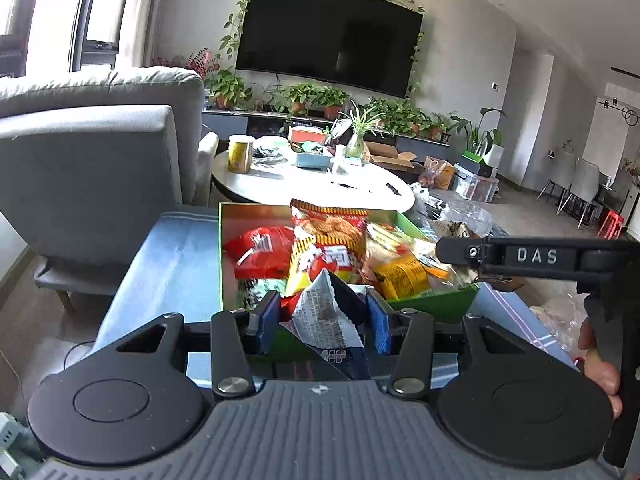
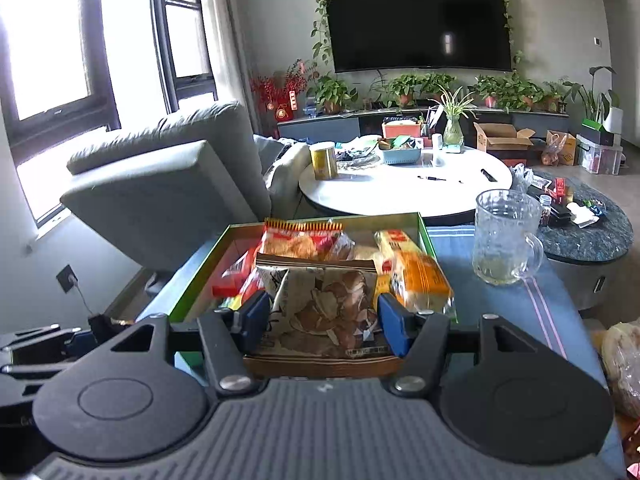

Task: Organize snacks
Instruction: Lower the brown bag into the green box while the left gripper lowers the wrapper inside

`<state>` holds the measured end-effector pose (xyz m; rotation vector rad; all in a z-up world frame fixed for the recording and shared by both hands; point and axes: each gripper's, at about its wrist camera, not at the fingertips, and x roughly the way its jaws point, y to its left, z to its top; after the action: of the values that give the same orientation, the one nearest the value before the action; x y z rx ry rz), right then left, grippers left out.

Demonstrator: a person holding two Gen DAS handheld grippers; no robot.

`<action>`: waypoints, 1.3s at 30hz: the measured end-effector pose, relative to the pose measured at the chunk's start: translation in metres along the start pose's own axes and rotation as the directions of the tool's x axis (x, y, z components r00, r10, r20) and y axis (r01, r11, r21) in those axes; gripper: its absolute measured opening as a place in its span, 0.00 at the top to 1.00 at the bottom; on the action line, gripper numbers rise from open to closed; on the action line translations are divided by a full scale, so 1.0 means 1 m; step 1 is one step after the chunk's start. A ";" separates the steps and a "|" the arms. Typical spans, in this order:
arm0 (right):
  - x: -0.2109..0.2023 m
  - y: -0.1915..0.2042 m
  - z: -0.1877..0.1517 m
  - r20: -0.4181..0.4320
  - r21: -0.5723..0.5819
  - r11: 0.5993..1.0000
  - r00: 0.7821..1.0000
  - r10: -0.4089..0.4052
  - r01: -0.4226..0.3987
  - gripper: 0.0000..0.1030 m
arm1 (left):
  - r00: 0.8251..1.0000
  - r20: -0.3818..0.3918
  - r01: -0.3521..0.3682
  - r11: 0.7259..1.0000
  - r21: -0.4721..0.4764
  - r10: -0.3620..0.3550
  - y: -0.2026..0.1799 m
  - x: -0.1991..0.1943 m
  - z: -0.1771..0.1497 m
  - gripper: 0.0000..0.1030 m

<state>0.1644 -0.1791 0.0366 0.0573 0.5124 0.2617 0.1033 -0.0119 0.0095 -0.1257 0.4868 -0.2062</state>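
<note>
A green box [image 1: 434, 303] [image 2: 196, 280] full of snack packets rests on the blue cloth-covered table. My left gripper [image 1: 325, 314] is shut on a white and dark blue snack packet [image 1: 326, 320], held just above the box's near edge. In the right wrist view my right gripper [image 2: 320, 318] is shut on a beige packet printed with brown biscuits [image 2: 326, 308], also over the near side of the box. A red packet [image 1: 262, 250], a red-and-yellow chip bag [image 1: 328, 240] [image 2: 304, 240] and an orange packet [image 1: 400, 276] [image 2: 418, 276] lie inside. The right gripper's black body [image 1: 536, 258] crosses the left wrist view.
A clear glass mug [image 2: 506, 236] stands on the blue cloth right of the box. Beyond are a white round table [image 2: 404, 188] with a yellow tin [image 2: 324, 160], a grey sofa [image 2: 160, 184] at the left, and a dark low table [image 2: 592, 232] at the right. Bagged goods [image 2: 624, 360] lie at the right edge.
</note>
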 end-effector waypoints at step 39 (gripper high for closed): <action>0.086 -0.021 0.032 -0.059 0.122 0.993 0.998 0.000 0.007 0.25 | 0.997 -0.066 -0.036 0.999 -0.006 0.035 0.026 0.105 0.029 0.58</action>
<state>0.2568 -0.1766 0.0211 0.1677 0.5867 0.2291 0.2120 -0.0087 -0.0166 -0.1180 0.5551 -0.1743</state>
